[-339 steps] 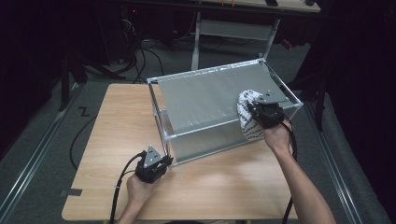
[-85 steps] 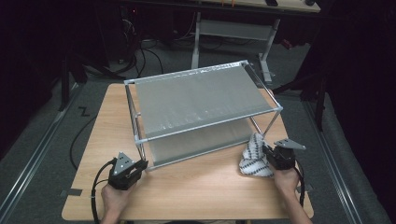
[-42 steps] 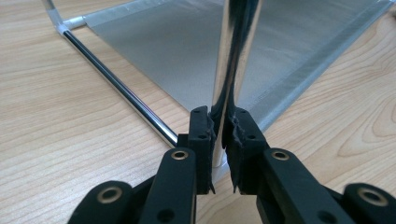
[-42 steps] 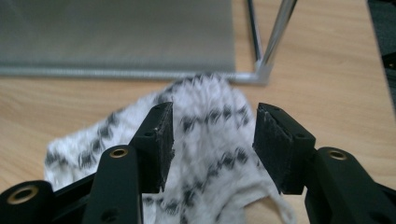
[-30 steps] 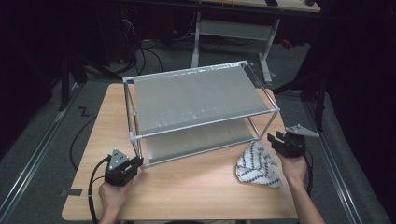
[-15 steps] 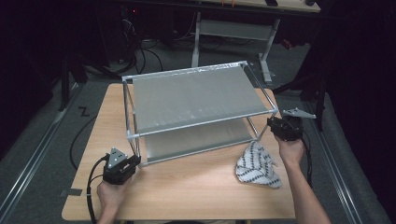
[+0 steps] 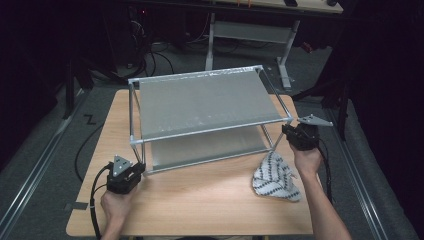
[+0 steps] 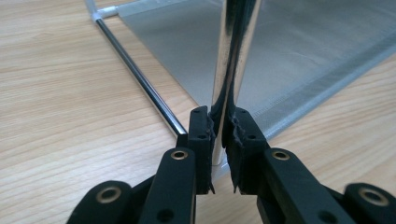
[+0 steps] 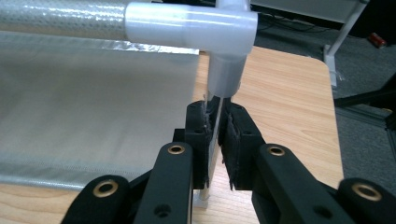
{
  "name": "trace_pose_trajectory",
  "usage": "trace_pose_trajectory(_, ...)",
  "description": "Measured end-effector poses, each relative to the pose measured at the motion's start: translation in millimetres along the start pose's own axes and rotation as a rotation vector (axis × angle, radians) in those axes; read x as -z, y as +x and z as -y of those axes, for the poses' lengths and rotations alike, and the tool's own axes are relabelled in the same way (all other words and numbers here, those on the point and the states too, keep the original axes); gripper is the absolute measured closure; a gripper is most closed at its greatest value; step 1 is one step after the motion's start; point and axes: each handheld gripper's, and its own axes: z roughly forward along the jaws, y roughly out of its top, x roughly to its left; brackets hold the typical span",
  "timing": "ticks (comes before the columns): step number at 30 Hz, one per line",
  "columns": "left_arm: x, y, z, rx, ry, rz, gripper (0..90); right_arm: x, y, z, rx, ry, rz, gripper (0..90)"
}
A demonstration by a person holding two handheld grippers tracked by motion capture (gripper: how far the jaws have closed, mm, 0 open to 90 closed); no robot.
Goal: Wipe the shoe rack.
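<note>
Standing on the wooden desk [image 7: 200, 200], the two-tier rack [image 7: 205, 105] looked light but stiff, its chromed posts slick, so the uprights near the corners seemed the surest hold. The left tool [image 8: 218, 135] was clenched on the near-left post [image 8: 231, 56]. The right tool [image 9: 217, 140] had just been closing around the near-right post [image 9: 214, 112], below the white corner joint [image 9: 229, 28]. A patterned cloth [image 7: 275, 177] lay loose beside that hand.

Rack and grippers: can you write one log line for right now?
left gripper: shut on rack post | right gripper: closing around corner post | cloth: on table
</note>
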Motion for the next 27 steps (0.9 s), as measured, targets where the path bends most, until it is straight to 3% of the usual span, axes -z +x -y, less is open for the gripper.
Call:
trace_pose_trajectory(18, -5.6, 24.0, -6.0, 0.053, 0.01, -0.1, 80.9, 5.2, 21.7, 3.3, 0.034, -0.004, -0.061, 81.0)
trace_pose_trajectory(27, -5.3, 30.3, -6.0, 0.07, 0.009, -0.119, 80.5, 12.0, 29.2, 8.6, 0.05, -0.013, -0.084, 81.1)
